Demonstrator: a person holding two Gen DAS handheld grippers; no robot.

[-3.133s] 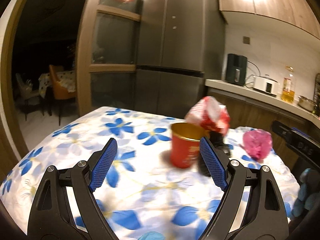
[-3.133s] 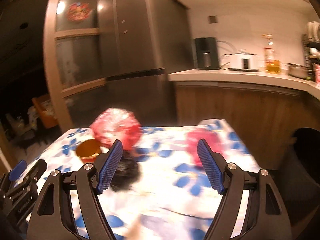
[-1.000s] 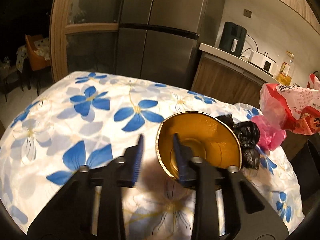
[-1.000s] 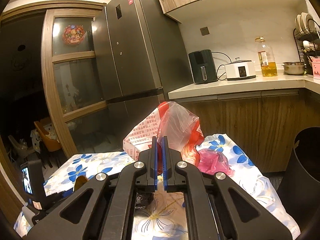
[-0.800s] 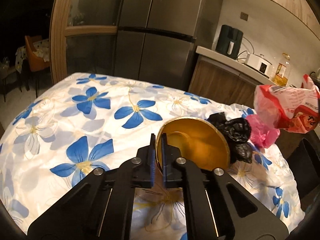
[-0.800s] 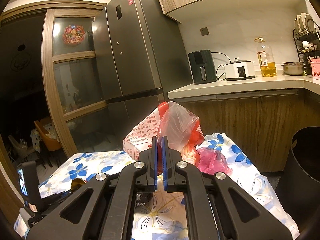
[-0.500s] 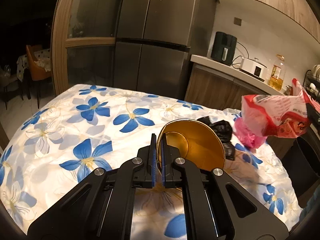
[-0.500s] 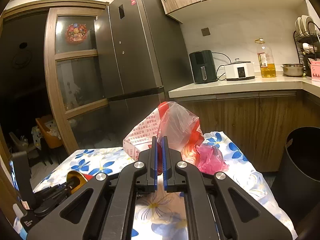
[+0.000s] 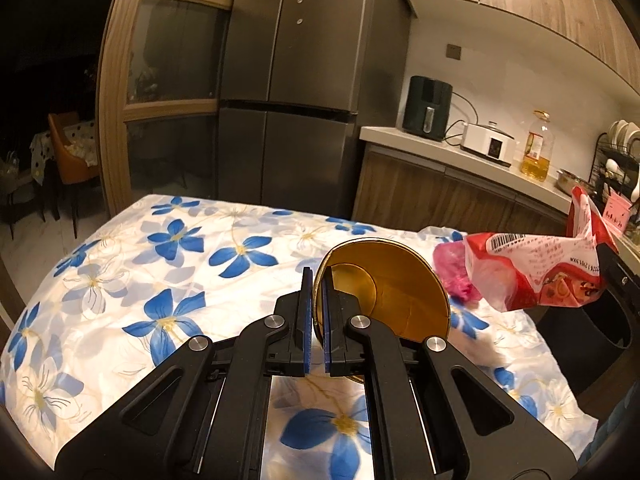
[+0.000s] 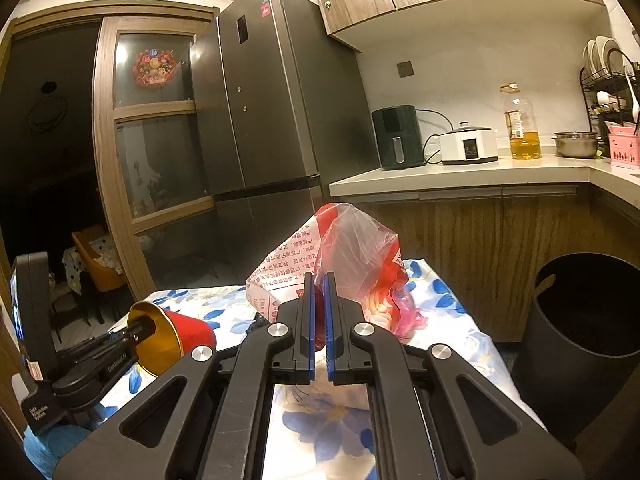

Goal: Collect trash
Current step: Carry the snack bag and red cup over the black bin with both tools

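A red paper cup (image 9: 392,292) with a gold inside hangs tilted above the flowered table (image 9: 160,280), and my left gripper (image 9: 314,280) is shut on its rim. The right wrist view shows the same cup (image 10: 180,336) at lower left, its mouth facing the left gripper (image 10: 136,330). My right gripper (image 10: 319,280) is shut on a red and white plastic bag (image 10: 348,248), held in the air over the table's right end. That bag (image 9: 540,272) floats at the right of the left wrist view. A crumpled pink bag (image 9: 452,276) lies on the table behind the cup.
A tall black bin (image 10: 580,320) stands on the floor just past the table's right end, its mouth open. Behind the table are a dark fridge (image 9: 288,80) and a wooden counter (image 10: 460,176) with appliances and an oil bottle. A bit of black bag (image 10: 256,326) lies by the cup.
The left jaws closed on the cup's rim and lifted it off the table, tilted. The right gripper carried the red and white bag to the right, so the bin looks nearer.
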